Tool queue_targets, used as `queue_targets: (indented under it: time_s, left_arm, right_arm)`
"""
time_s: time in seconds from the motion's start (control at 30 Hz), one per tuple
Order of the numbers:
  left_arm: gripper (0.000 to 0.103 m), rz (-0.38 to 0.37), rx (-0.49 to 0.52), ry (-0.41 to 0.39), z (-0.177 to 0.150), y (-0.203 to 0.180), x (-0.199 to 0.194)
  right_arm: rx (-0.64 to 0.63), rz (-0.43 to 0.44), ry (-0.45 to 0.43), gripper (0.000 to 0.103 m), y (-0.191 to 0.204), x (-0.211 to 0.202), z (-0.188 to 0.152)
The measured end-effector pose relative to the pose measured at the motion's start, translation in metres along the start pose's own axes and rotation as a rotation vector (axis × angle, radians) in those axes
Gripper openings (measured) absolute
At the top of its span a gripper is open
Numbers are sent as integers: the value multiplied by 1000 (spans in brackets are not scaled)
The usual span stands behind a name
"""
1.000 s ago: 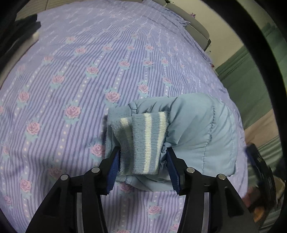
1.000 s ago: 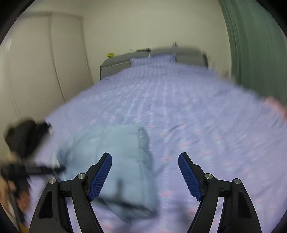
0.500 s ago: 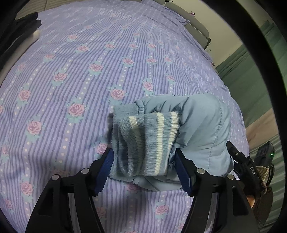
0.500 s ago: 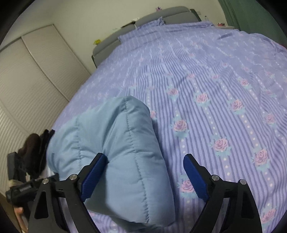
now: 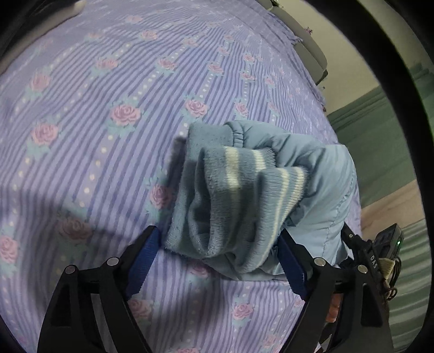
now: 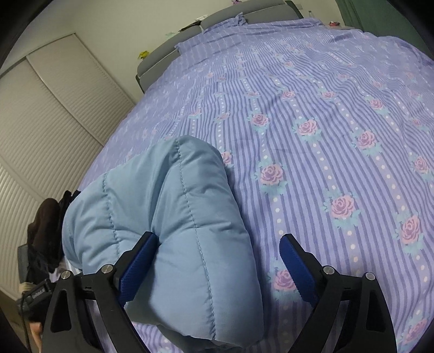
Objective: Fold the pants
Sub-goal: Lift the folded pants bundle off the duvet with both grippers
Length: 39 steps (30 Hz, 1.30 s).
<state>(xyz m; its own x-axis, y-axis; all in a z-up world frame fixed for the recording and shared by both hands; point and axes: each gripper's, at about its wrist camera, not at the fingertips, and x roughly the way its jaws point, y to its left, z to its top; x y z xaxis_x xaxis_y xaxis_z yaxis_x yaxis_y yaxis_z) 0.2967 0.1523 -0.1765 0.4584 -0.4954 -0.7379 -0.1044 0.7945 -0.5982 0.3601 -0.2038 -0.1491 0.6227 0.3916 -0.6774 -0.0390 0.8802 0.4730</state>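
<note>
The light blue padded pants [image 5: 320, 190] lie folded in a bundle on the purple floral bedspread [image 5: 108, 114]. Their striped ribbed cuff [image 5: 244, 206] sticks out toward my left gripper [image 5: 221, 258], which is open with the cuff between its blue pads, not clamped. In the right wrist view the quilted fold of the pants [image 6: 190, 230] bulges between the pads of my right gripper [image 6: 217, 266], which is open, the left pad touching the fabric and the right pad apart from it.
The bedspread [image 6: 325, 135] stretches far ahead to grey pillows and headboard [image 6: 217, 21]. A louvred wardrobe [image 6: 48, 114] stands left of the bed. Dark clothes [image 6: 46, 233] lie at the bed's left edge. The right gripper's body [image 5: 379, 252] shows beside the pants.
My left gripper has opened wider and released the cuff, which has slackened and unrolled. My right gripper swung down close onto the folded pants and now straddles their quilted fold.
</note>
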Motion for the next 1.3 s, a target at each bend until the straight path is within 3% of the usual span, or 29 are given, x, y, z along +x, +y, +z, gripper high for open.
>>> queue_targets:
  time_s: [0.3,0.47,0.63,0.73,0.83,1.07,1.3]
  left_arm:
    - [91,-69,-74,-25,7,13,9]
    - [85,-141,-159,-78,11,23,9]
    - [77,-144,-194,-112,1,31,0]
    - [69,-137,-187,-121,-5,30,-12]
    - [62,-156,-214,-126,-10,30,-25]
    - [57,-173,-221,-147,-19,23,-50]
    - [56,-157,-83,-218,-35,-7,-103]
  right_arm:
    - [16,1,-10,91,-1,7,0]
    - [38,17,-20,91,0,13,0]
    - [84,71,3,90,0,19,-1]
    - [78,108,19,69,6,16,0]
    - [51,81,7,59,17,6,0]
    - [-11,23,-92,50,47,-38,-10]
    - [-27,49,-179,49,56,-95,-27]
